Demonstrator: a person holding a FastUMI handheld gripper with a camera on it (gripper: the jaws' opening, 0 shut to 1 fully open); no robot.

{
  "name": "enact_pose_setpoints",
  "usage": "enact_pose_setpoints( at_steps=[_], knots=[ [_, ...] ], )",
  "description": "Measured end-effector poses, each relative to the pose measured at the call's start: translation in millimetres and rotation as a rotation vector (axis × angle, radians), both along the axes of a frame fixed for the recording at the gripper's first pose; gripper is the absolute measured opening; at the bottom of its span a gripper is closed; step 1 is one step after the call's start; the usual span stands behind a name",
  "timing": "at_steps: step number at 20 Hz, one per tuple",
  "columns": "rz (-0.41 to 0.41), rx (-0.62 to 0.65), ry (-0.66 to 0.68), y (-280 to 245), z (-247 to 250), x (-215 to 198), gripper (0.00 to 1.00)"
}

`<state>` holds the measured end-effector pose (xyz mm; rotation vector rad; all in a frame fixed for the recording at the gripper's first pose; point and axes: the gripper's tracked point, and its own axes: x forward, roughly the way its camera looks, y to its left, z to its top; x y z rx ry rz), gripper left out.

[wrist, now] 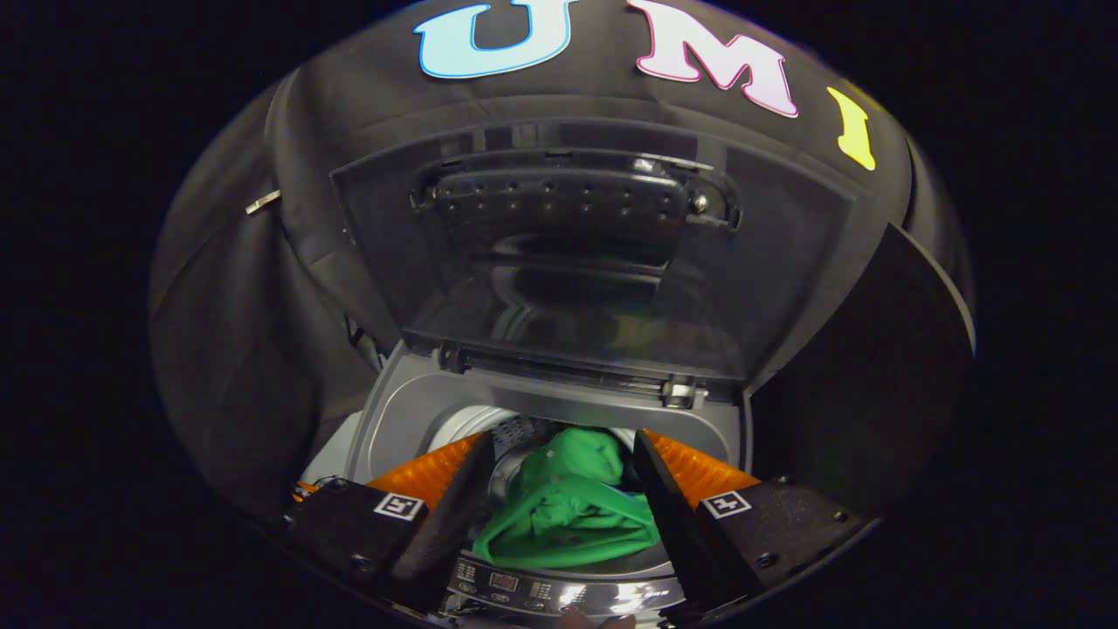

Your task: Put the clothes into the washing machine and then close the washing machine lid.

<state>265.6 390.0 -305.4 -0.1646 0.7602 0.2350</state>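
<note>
1. Gripper (563,476): two fingers, spread wide. One finger sits at 7 o'clock of the drum opening, the other at 5 o'clock. Neither presses on anything; there is open air between each finger and the cloth.
2. Two square coded markers, one on each finger body: left marker (399,505), right marker (726,504).
3. Clothes: one green garment (568,511), bunched and crumpled, seen between the two fingers and below them. It lies inside the washing machine, filling the near half of the drum mouth. A fold of it rides up toward 12 o'clock. Whether it is a single piece or more, cannot tell; it reads as one green mass.
4. Drum (476,424): one, pale metal, perforated wall visible at 11 o'clock of the garment.
5. Washing machine (410,411): one top-loader, grey rim around the opening. Control panel (524,590) with a row of buttons runs along the near edge at 6 o'clock, just under the garment.
6. Washing machine lid (576,262): one, dark and see-through, standing open and tilted back at 12 o'clock beyond the fingers. Two hinges along its lower edge; right hinge (677,393) is plainer.
7. Black booth wall cloth (244,332) behind and around the machine.
</note>
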Motion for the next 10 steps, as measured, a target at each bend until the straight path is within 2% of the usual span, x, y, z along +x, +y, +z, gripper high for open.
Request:
enact_pose_setpoints(
  at_steps=[2,5,8,10],
  knots=[
    [0.009,0.000,-0.062,1,16,1,0.99],
    [-0.004,0.103,-0.167,11,53,0,1.00],
    [0.037,0.162,-0.348,20,103,6,1.00],
    [0.070,0.155,-0.511,21,149,11,1.00]
  ],
)
